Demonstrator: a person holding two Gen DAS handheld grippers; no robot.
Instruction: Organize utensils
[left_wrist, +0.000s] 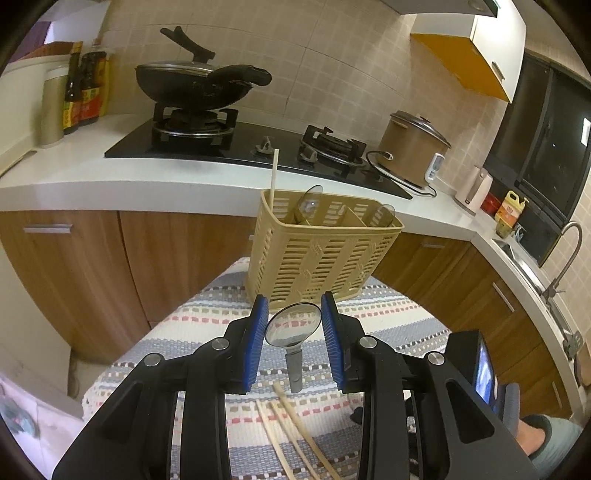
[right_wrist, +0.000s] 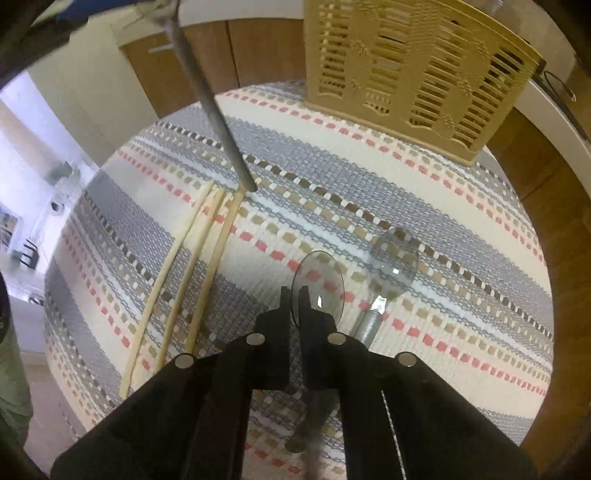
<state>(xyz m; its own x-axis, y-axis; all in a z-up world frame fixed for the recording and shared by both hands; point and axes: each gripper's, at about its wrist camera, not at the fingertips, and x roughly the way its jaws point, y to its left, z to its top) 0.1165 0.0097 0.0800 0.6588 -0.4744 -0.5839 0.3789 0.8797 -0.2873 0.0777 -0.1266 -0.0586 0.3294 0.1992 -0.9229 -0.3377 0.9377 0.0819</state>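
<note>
My left gripper (left_wrist: 293, 325) has a spoon (left_wrist: 293, 328) between its fingers, handle trailing back toward me, basket (left_wrist: 321, 254) dead ahead, while my right gripper (right_wrist: 294, 295) is clamped on another spoon (right_wrist: 319, 284) over the cloth (right_wrist: 443, 236).

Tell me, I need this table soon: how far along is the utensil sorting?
Roughly a third. Done: one chopstick and two spoons stand in the basket. In hand: the left tongs hold a clear spoon by its bowl; the right tongs pinch a second spoon at its bowl edge. Left: a loose spoon and three chopsticks on the cloth.
</note>
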